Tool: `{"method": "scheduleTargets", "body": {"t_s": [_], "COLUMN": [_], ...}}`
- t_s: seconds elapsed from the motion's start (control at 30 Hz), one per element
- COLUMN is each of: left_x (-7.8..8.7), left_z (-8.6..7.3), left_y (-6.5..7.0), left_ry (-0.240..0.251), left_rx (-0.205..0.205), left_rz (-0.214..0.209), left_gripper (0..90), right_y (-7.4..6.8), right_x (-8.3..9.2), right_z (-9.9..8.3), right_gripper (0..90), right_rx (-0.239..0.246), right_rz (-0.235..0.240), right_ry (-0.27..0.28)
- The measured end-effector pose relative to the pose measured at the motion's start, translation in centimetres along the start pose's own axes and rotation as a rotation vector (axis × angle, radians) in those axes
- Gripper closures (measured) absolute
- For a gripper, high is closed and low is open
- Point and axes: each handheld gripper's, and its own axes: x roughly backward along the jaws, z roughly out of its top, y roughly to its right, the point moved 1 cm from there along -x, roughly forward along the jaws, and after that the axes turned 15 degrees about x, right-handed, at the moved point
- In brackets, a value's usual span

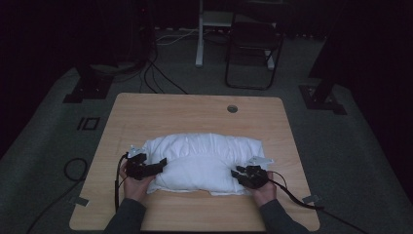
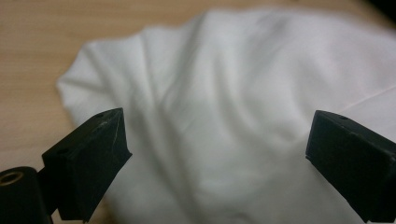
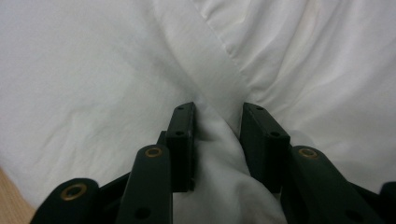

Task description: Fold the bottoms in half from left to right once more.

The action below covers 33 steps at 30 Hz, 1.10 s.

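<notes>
A white pillow in a loose white cover [image 1: 204, 163] lies lengthwise across the lower middle of the high view, on a pale wooden surface [image 1: 146, 112] with a small round cable hole near its upper right. A person's two forearms enter from the bottom edge, one at each end of the pillow, which suits work that needs the cloth held at one end while the other end is adjusted. The right tongs [image 1: 242, 174], at the lower right of the pillow, are partly closed and pinch a bunched fold of the white fabric; in the right gripper view that fold [image 3: 217, 154] rises between the two black jaws beside a flat hem band, so this end seems to be held as an anchor. The left tongs [image 1: 158, 164], at the pillow's lower left corner, stand wide open and grip nothing; in the left gripper view the rounded, wrinkled end of the pillow [image 2: 224, 121] sits between and beyond the spread jaws, with bare wood in the upper left. This hand looks placed either to let go or to take a fresh hold.
</notes>
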Motion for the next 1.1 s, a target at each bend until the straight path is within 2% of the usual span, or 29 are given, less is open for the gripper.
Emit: {"method": "scheduleTargets", "body": {"t_s": [0.03, 0.07, 0.17, 0.3, 0.4, 0.47, 0.5, 0.53, 0.57, 0.67, 0.73, 0.8, 0.9, 1.0, 1.07, 1.1], "left_x": [-0.4, -0.7, -1.1, -1.4, -1.5, -1.3, -1.2, -1.2, -1.2, -1.0, -1.0, -0.7, 0.4, 2.0, 3.0, 3.4], "left_z": [-0.1, -0.3, -0.6, -0.9, -1.1, -1.4, -1.5, -1.6, -1.6, -1.7, -1.4, -1.1, -0.3, 0.9, 1.7, 2.0], "left_y": [-0.2, -0.3, -0.4, -0.4, -0.2, 0.6, 0.7, 0.9, 1.0, 1.2, 0.8, 0.3, -0.3, -0.7, -0.5, -0.3], "left_ry": [-0.017, -0.029, -0.039, -0.054, -0.054, -0.053, -0.051, -0.048, -0.047, -0.045, -0.060, -0.062, -0.013, 0.034, 0.070, 0.083], "left_rx": [-0.005, -0.014, -0.062, -0.083, -0.094, -0.115, -0.126, -0.133, -0.135, -0.129, -0.090, -0.063, -0.036, -0.006, -0.019, -0.029], "left_rz": [0.026, 0.070, 0.198, 0.236, 0.228, 0.191, 0.152, 0.136, 0.134, 0.107, 0.068, 0.045, 0.006, -0.065, -0.102, -0.119], "left_gripper": [5.6, 2.7, 2.4, 1.4, 1.8, 7.4, 15.1, 22.7, 27.2, 50.9, 68.5, 80.3, 84.7, 85.2, 85.4, 85.4], "right_y": [0.0, 0.0, 0.0, -0.1, -0.1, -0.1, -0.1, -0.1, -0.1, -0.1, -0.1, -0.2, -0.3, -0.5, -0.6, -0.6], "right_x": [0.0, 0.0, 0.0, 0.0, 0.0, 0.0, 0.0, 0.0, 0.0, 0.0, 0.0, 0.1, 0.1, 0.5, 1.1, 1.5], "right_z": [0.0, 0.0, 0.0, 0.0, 0.0, 0.0, 0.0, 0.0, 0.0, 0.0, 0.0, 0.0, 0.1, 0.7, 1.7, 2.3], "right_gripper": [64.5, 64.5, 64.4, 64.4, 64.3, 64.3, 64.3, 64.3, 64.2, 64.3, 64.1, 63.7, 62.3, 57.6, 55.0, 54.5], "right_rx": [0.000, 0.001, 0.002, 0.003, 0.003, 0.003, 0.002, 0.002, 0.003, 0.004, 0.004, 0.005, 0.008, 0.040, 0.059, 0.062], "right_rz": [-0.001, -0.001, -0.002, -0.002, -0.002, -0.003, -0.004, -0.005, -0.006, -0.008, -0.008, -0.007, 0.004, 0.013, 0.009, 0.004], "right_ry": [0.000, 0.001, 0.001, 0.002, 0.002, 0.002, 0.002, 0.001, 0.001, 0.000, 0.000, -0.001, -0.005, -0.019, 0.009, 0.039]}}
